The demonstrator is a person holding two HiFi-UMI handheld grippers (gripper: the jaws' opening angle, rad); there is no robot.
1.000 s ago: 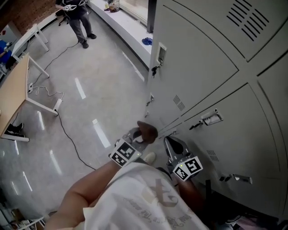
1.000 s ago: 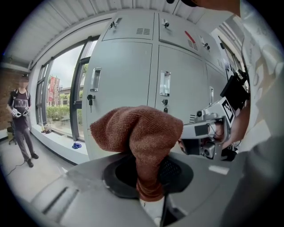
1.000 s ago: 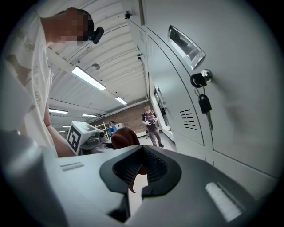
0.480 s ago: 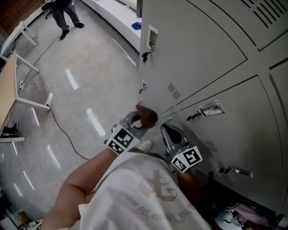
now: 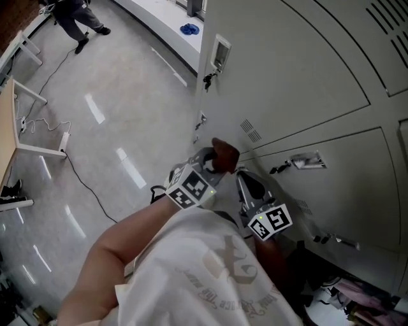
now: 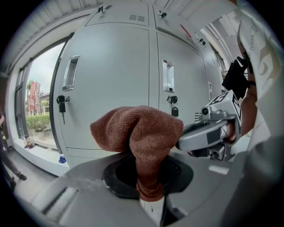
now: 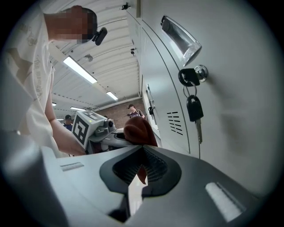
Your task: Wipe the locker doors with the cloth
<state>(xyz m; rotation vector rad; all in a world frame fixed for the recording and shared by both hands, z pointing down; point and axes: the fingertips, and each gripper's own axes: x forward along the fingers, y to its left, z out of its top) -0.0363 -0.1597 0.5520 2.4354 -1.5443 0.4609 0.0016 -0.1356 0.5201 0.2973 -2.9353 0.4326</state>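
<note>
A brown cloth [image 5: 224, 154] is bunched in my left gripper [image 5: 213, 163], which is shut on it and holds it close to the grey locker doors [image 5: 299, 83]. In the left gripper view the cloth [image 6: 142, 133] rises out of the gripper [image 6: 149, 188] in front of the doors [image 6: 111, 88]. Whether the cloth touches the metal I cannot tell. My right gripper [image 5: 246, 186] hangs just right of the left one, shut and empty. From the right gripper view [image 7: 138, 179] I see the cloth [image 7: 138, 129] and the left gripper [image 7: 103, 129] beyond the jaws.
Keys [image 7: 191, 106] hang from a lock under a door handle [image 7: 182, 37] close by my right gripper. A person [image 5: 70, 16] stands far off on the glossy floor, near a wooden desk [image 5: 6, 137] and a trailing cable [image 5: 83, 175]. Clutter lies low at the right [image 5: 347, 296].
My left gripper has carried the cloth up and to the right, nearer the locker doors. The right gripper has stayed close beside it.
</note>
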